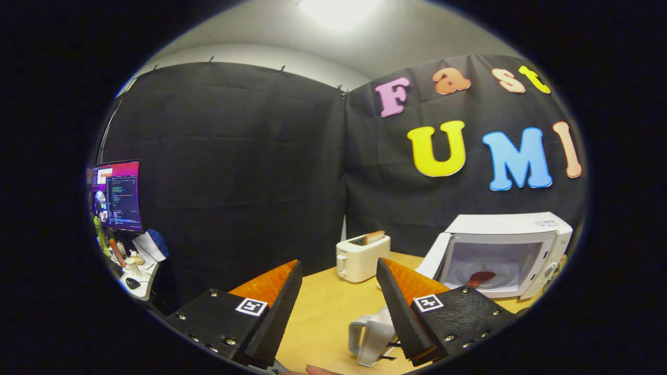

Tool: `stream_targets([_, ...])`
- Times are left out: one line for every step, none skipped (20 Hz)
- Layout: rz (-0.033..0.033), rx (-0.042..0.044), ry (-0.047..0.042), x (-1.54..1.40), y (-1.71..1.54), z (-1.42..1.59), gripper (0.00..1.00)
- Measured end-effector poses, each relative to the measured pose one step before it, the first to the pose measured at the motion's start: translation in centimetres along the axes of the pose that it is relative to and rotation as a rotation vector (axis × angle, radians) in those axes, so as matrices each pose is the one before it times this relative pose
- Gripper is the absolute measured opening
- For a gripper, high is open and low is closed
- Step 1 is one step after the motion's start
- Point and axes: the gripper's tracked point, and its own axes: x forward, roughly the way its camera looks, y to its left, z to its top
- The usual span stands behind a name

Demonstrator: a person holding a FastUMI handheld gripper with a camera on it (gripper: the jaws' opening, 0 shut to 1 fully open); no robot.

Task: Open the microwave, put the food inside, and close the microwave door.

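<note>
- The handheld two-finger gripper (338, 284) hangs above a light wooden tabletop (323, 317), its fingers spread wide apart with nothing between them.
- A white box-shaped microwave oven (508, 250) stands on the table beyond the right-hand finger, against the black cloth wall (234, 166).
- The microwave's door (433, 255) is swung open toward the near side, leaving the pale inner chamber exposed.
- A dark reddish-brown piece of food (482, 276) lies inside that chamber on the round glass turntable plate (482, 276).
- A small cream-white toaster (362, 256) sits on the table beyond the gap between the fingers, just beside the open door and apart from it; a slice of browned toast (374, 237) sticks up out of its slot.
- A white plastic stand or holder (370, 336) rests on the table close to the right-hand finger, partly hidden behind it; what it is cannot be told.
- Far off beyond the left-hand finger, a lit computer monitor (117, 195) stands over a cluttered white desk (138, 284) with bottles and a dark mouse on it.
- A fingertip of a person (320, 371) shows at the near edge of the table.
</note>
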Motion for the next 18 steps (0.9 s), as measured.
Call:
stream_targets([0.01378,-0.01685,0.02294,0.371,0.803,-0.944,0.87])
stream_targets([0.00715,-0.02046,0.02447,0.346,0.585,-0.984,0.88])
stream_targets([0.0016,-0.02474,0.01353,0.434,0.263,-0.72,0.88])
stream_targets([-0.01319,-0.02491,-0.00365,0.701,-0.235,-0.571,0.89])
stream_targets([-0.02474,-0.02536,-0.0062,0.428,-0.132,-0.788,0.89])
stream_targets([-0.02276,-0.02484,0.00415,0.264,0.201,-1.099,0.89])
stream_targets([-0.01148,-0.01388,0.01217,0.256,0.342,-1.163,0.89])
stream_targets([-0.00181,-0.01168,0.00718,0.332,0.524,-0.876,0.87])
stream_targets([0.0111,-0.01067,-0.00286,0.101,0.704,-0.657,0.87])
stream_targets([-0.00634,-0.01875,-0.00809,0.332,0.106,-0.444,0.87])
stream_targets([-0.02137,-0.0137,-0.00152,0.142,-0.58,-0.429,0.87])
stream_targets([-0.00166,0.00532,0.01412,0.363,-0.113,-0.844,0.84])
stream_targets([0.01238,0.02276,0.02536,0.513,0.535,-1.337,0.83])
stream_targets([0.02132,0.03817,0.02718,0.496,0.544,-1.106,0.83])
stream_targets([-0.01254,0.0411,0.02949,0.52,-0.352,-1.164,0.83])
stream_targets([-0.01673,0.03634,0.0251,0.265,-0.582,-1.03,0.74])
stream_targets([-0.04562,0.03681,0.00724,0.331,-1.444,-0.621,0.66])
stream_targets([0.00463,0.03949,-0.00068,0.236,-0.333,-0.315,0.45])
